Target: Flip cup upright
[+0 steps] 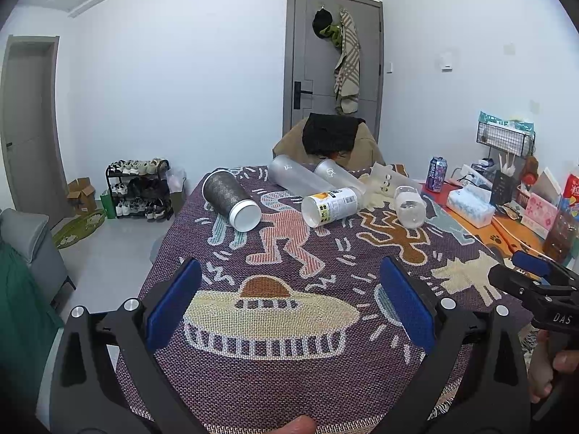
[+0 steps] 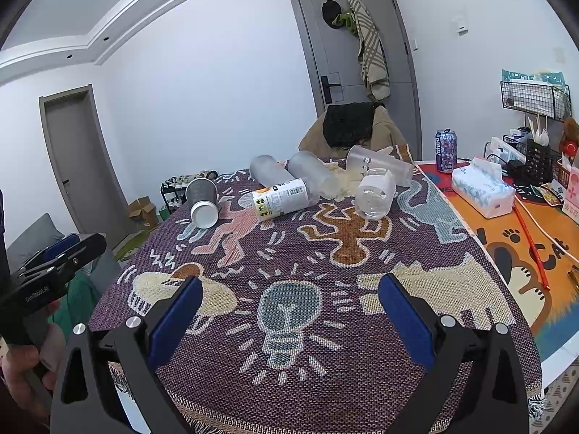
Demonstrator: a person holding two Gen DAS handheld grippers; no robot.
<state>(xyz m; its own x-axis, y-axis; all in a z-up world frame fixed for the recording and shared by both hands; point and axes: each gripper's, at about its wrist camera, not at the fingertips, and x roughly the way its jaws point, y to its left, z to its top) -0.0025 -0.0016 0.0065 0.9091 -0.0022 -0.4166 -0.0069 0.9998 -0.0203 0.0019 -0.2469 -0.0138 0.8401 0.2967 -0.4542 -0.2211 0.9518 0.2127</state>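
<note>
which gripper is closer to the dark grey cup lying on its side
Left. The dark grey cup lies ahead of the left gripper, slightly to its left. From the right gripper it sits far off to the left. Both are well short of it.

Six cups lie on their sides along the far edge of my table's woven cloth [image 2: 289, 325]: one dark grey [image 2: 201, 195], one labelled white [image 2: 280, 199], four frosted or clear. One soda can [image 2: 446, 150] and one tissue pack [image 2: 483, 186] sit near the table's right edge.

Six cups lie on their sides across the far half of my patterned cloth [image 1: 289, 379]: the dark cup [image 1: 231, 198] leftmost, the labelled cup [image 1: 331, 205] centre, the clear cup [image 1: 409, 205] right, two frosted cups [image 1: 295, 177] behind them. A tissue box [image 2: 483, 191] sits right of the cloth, a can [image 2: 446, 150] behind it.
</note>
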